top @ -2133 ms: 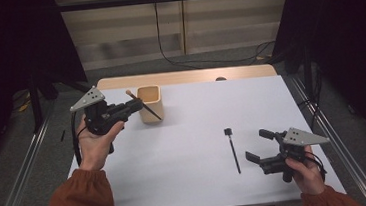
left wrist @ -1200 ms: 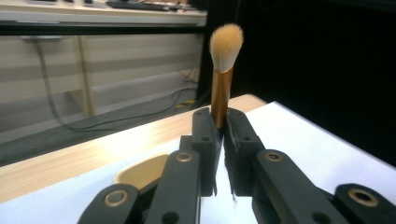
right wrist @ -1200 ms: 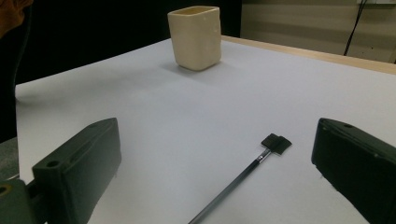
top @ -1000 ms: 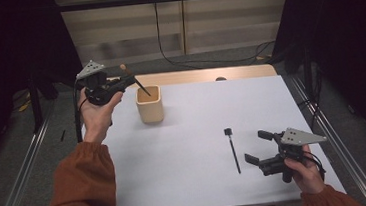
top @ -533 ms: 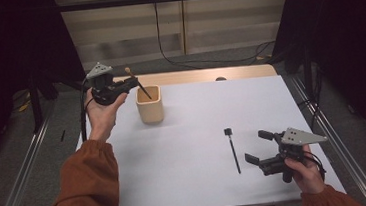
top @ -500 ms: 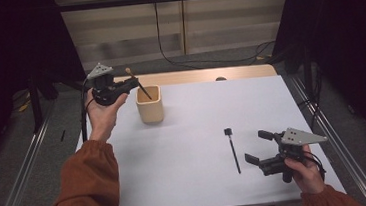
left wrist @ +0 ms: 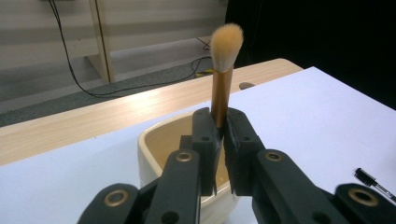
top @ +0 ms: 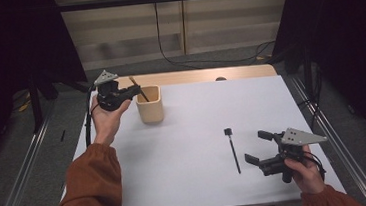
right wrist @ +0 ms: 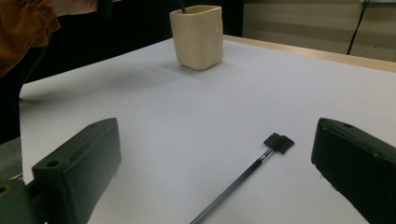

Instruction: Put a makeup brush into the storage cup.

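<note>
Brush [left wrist: 223,79] is the thing in hand: the left gripper [left wrist: 219,133] has its jaws pressed tight on the brush's copper-coloured stem, with the pale bristle head standing up beyond the jaw tips and the dark handle running down past them. In the high view the brush [top: 138,89] leans on a slant, bristle end up and back toward the left gripper [top: 128,90], handle end down and forward into the mouth of the beige cup [top: 149,104]. The cup sits directly below and just ahead of the jaws, so close that in the left gripper view its rim [left wrist: 154,135] passes under the jaw tips. The move ahead likely turns on that one line: the brush's long axis already points into the cup, so letting go or lowering along the axis should seat it, while any sideways tilt could catch the handle on the rim.

The right gripper [top: 268,148] rests low on the white table [top: 193,132] with its jaws spread wide and nothing between them. A black-headed tool [right wrist: 243,179] lies just ahead of it, between the jaws' line of sight, its long axis running away from the gripper toward the far-off cup [right wrist: 197,35]. The right hand is plainly the nearer one to that tool.
</note>
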A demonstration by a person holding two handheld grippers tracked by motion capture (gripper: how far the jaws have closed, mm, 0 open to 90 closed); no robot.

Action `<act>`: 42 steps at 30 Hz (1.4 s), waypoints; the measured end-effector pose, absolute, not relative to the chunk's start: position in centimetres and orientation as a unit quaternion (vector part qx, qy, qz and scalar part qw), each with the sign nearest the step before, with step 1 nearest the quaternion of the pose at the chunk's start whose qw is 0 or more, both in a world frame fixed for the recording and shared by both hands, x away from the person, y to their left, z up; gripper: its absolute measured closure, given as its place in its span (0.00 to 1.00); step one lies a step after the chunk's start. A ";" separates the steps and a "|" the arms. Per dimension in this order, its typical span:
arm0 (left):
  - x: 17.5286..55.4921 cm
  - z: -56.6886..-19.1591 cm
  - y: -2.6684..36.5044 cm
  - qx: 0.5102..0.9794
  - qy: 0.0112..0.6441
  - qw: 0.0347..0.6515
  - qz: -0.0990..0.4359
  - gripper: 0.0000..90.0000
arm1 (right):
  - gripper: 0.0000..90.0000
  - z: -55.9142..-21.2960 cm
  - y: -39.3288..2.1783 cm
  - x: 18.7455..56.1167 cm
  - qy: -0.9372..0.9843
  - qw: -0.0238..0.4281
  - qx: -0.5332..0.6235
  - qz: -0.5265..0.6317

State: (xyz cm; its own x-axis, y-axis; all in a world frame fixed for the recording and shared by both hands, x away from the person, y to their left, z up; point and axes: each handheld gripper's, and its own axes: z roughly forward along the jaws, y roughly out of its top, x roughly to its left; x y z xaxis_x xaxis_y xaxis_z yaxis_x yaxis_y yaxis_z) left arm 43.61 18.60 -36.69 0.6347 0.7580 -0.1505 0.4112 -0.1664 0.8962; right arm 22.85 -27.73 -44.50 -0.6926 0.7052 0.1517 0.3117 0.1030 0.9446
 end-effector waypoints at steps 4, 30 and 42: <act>43.6 -37.0 18.4 0.748 0.391 0.510 0.167 0.93 | 0.01 -44.5 -27.7 22.8 0.723 0.174 0.350 0.570; 43.7 -38.1 18.5 0.748 0.391 0.509 0.167 0.50 | 0.01 -44.6 -27.6 22.8 0.723 0.172 0.352 0.570; 43.3 -38.2 19.0 0.725 0.407 0.525 0.185 0.06 | 0.02 -44.6 -27.7 22.9 0.721 0.171 0.353 0.571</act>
State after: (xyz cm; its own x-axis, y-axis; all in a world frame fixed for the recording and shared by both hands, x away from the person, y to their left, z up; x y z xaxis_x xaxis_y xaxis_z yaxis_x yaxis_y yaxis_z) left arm 43.33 19.01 -38.19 0.6002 0.7838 -0.1591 0.3958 -0.1183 0.9107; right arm 22.87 -27.68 -44.55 -0.6924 0.7045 0.1558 0.3131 0.0988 0.9446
